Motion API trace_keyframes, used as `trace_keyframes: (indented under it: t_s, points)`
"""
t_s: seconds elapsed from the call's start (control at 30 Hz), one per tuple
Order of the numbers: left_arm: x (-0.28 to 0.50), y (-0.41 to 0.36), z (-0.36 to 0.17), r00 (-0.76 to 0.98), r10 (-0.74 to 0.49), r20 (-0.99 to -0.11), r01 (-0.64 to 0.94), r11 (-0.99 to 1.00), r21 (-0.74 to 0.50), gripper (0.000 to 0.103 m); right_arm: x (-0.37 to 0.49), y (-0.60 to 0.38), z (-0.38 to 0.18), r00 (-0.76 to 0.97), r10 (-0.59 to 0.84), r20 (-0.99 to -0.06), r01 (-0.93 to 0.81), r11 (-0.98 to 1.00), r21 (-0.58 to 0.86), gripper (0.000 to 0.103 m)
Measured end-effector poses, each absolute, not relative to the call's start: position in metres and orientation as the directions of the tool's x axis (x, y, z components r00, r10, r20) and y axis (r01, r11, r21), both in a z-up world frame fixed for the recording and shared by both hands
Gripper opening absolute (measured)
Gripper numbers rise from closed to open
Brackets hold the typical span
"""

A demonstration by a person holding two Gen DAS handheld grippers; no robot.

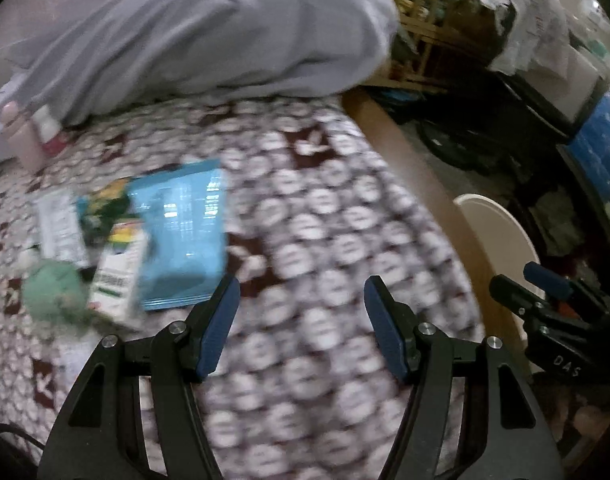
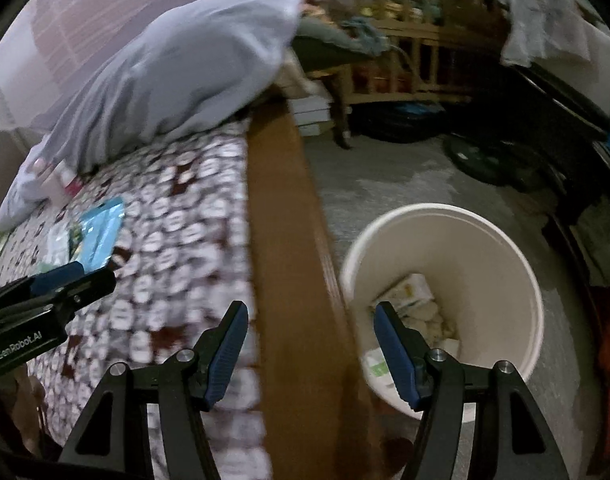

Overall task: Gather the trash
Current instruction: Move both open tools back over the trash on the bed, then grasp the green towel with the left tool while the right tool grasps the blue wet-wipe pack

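With nothing between either pair of blue pads, both sets of fingers parted about halfway and gripping nothing. Left gripper [image 1: 301, 320] low in its frame, over the brown-and-white patterned bedspread [image 1: 325, 216]. Left of it, at middle left, blurred trash in a loose cluster: blue packet [image 1: 185, 232] nearest the left pad, white carton [image 1: 119, 276] overlapping its lower left edge, green crumpled lump [image 1: 53, 292] at the carton's left, white wrapper [image 1: 61, 228] above. Grey pillow [image 1: 209, 36] across the top. Right gripper [image 2: 311, 342] low in its own frame, straddling the wooden bed rail [image 2: 289, 216]; white bin [image 2: 501, 264] at lower right on the floor, just beside the rail, with pale wrappers [image 2: 415, 300] at its bottom.
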State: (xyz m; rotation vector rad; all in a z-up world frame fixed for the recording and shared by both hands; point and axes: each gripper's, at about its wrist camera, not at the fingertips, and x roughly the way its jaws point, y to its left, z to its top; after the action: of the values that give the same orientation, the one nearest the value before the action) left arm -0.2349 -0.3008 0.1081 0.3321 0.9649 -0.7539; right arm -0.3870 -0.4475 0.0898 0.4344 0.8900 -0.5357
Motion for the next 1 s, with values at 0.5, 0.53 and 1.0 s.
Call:
trace_keyframes:
  t_s: [0.5,0.53,1.0]
  points:
    - [-0.162,-0.174,0.112,0.463,-0.284,-0.840,0.513,0.859,-0.008,0.064,-0.296,-0.359,0.085,0.551,-0.116,-0.826,0.389,0.912,0.132,0.064]
    - [-0.158,-0.166,0.112,0.465,-0.276,-0.841,0.498,0.867,-0.009,0.063,-0.291,-0.355,0.084,0.552,-0.108,-0.827,0.378,0.916,0.133,0.064]
    - [-0.084,-0.102,0.088,0.374,-0.336,-0.864,0.248,0.934,-0.256,0.064,-0.177,-0.328,0.064,0.560,-0.019,-0.828,0.303,0.935,0.184,0.070]
